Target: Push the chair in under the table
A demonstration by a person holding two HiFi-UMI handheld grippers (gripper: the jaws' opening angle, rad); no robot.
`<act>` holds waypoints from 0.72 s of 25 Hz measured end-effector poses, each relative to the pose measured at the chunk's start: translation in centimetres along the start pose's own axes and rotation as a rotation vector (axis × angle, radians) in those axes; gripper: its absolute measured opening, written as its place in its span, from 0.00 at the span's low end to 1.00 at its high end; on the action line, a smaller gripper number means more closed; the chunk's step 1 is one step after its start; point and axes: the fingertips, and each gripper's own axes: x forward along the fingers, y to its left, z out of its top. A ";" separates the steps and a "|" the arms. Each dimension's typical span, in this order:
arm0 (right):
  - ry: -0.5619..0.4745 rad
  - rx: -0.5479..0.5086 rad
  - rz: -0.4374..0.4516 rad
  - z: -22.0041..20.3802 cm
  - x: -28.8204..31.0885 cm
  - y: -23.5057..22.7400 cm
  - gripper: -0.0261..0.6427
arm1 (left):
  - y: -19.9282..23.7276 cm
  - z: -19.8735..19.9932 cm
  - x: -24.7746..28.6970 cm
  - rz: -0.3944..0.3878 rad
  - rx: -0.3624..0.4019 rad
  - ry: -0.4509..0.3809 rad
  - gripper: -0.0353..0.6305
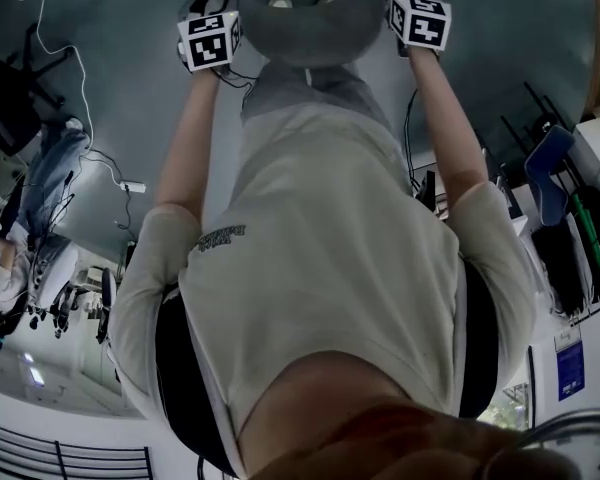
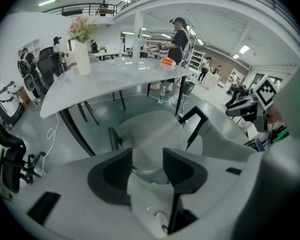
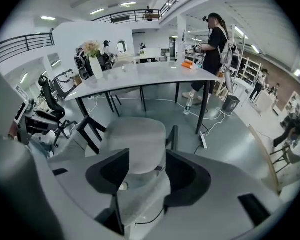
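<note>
A grey chair (image 1: 305, 18) with black armrests stands on the floor in front of a white table (image 2: 115, 76), its seat (image 3: 135, 136) outside the table's edge. My left gripper (image 2: 147, 171) is open, and the top of the chair's pale backrest lies between its dark jaws. The pads do not visibly press on it. My right gripper (image 3: 147, 171) is open too, wider, astride the same backrest further along. In the head view both marker cubes, the left gripper (image 1: 212, 43) and the right gripper (image 1: 418, 20), flank the chair at arm's length; the jaws are hidden there.
On the table (image 3: 150, 74) stand a vase of flowers (image 2: 81, 54) and an orange thing (image 2: 167, 61). A person (image 3: 215, 39) stands at its far side. Black office chairs (image 3: 50, 96) are at the left. A cable (image 2: 52, 134) and a power strip (image 3: 204, 140) lie on the floor.
</note>
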 end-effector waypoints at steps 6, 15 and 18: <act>0.103 0.031 -0.020 -4.6 3.0 -1.2 0.40 | 1.8 -5.6 3.4 0.013 -0.091 0.145 0.35; 0.227 0.159 -0.007 -10.0 6.0 -1.4 0.44 | 2.9 -11.4 5.6 0.001 -0.290 0.280 0.41; 0.268 0.203 0.004 -11.7 6.6 -1.3 0.44 | 2.6 -11.5 6.1 -0.003 -0.315 0.283 0.41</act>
